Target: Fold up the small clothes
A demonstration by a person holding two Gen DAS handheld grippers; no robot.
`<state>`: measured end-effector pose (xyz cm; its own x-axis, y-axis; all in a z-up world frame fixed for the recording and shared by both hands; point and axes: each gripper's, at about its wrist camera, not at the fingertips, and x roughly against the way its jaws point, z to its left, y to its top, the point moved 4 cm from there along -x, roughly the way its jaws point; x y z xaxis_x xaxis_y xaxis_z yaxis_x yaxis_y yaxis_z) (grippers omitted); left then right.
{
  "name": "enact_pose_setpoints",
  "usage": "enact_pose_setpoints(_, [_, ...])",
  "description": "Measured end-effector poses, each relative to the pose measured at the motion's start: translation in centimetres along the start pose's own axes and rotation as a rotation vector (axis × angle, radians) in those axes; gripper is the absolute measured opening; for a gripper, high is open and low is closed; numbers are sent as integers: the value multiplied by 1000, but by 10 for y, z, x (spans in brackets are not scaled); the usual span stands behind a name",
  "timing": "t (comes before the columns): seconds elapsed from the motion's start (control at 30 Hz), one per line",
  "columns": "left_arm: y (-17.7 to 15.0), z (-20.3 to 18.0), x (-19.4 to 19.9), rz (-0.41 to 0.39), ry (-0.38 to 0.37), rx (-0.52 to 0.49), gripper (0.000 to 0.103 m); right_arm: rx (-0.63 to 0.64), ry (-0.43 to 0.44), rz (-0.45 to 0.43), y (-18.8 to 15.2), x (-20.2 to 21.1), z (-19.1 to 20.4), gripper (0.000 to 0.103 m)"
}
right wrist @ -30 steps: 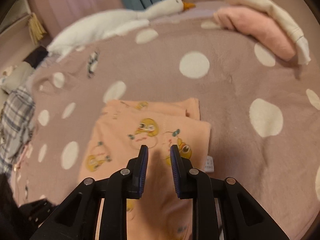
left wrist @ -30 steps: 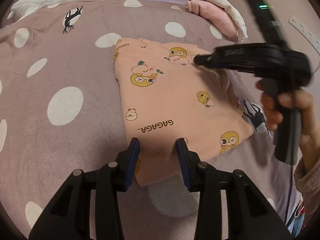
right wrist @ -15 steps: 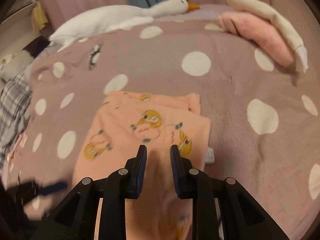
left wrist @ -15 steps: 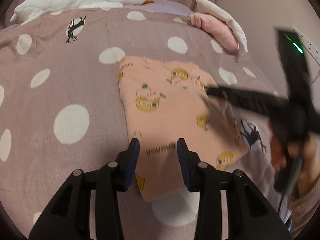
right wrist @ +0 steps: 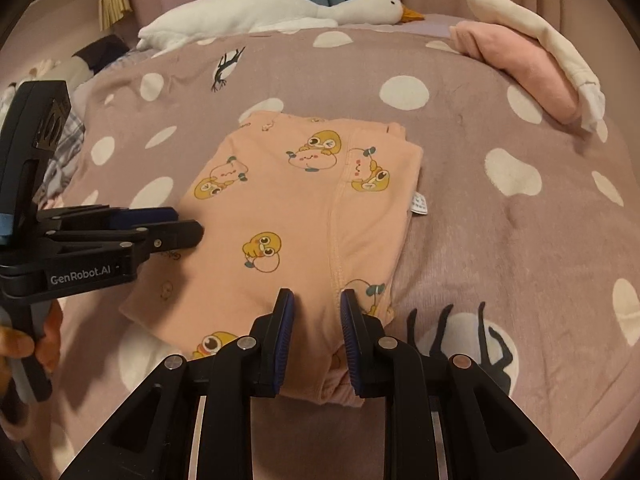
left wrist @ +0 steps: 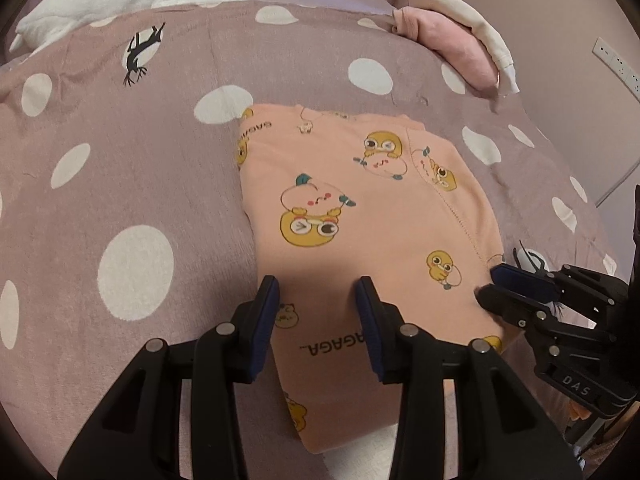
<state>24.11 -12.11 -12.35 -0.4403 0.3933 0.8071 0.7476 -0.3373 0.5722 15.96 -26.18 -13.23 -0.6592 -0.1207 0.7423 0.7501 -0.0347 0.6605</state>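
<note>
Peach duck-print garment (left wrist: 360, 240), partly folded, lies flat on the dotted blanket (left wrist: 120, 184). Soft, light, limp; probably best pinched at its 6 o'clock hem. Left gripper (left wrist: 316, 300) and right gripper (right wrist: 316, 312) hover above it, jaws apart and empty.

My grippers (left wrist: 316, 312) are showing matt black plastic with ribbed blue pads (right wrist: 286, 320) and dull metal rivets. The peach garment (left wrist: 360, 240) is lying as smooth printed knit cloth; the dotted bedspread (left wrist: 120, 160) is looking softly napped.
</note>
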Motion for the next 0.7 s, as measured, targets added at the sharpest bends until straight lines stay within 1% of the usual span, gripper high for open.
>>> enact_pose_setpoints(0.07, [3,1,2,-16,11,1,39,-25,31,-26,2,8,0,23])
enact_pose_setpoints(0.13, [4,2,-1,-8,5,13,39,-31,53,-38,0,11,2,23])
enact_pose_setpoints(0.23, [2,1,-7,8,18,1,40,-13,30,17,-7,-5,0,23])
enact_pose_setpoints(0.33, [1,1,-4,10,24,-6,43,-38,52,7,-8,-4,-2,23])
enact_pose_setpoints(0.47, [-4,11,4,11,7,50,47,-86,86,8,-7,3,-5,23])
enact_pose_setpoints(0.53, [-8,15,9,6,3,71,55,-114,108,-1,-9,10,-9,25])
enact_pose_setpoints(0.57, [-10,18,12,5,2,81,57,-131,119,-6,-9,14,-11,26])
enact_pose_setpoints(0.63, [-13,21,16,4,-1,97,66,-172,134,-12,-10,19,-19,34])
enact_pose_setpoints(0.67, [-15,22,17,8,-8,105,69,-192,138,-15,-11,22,-23,36])
enact_pose_setpoints(0.7, [-16,24,19,13,-22,114,73,-216,142,-16,-12,24,-28,40])
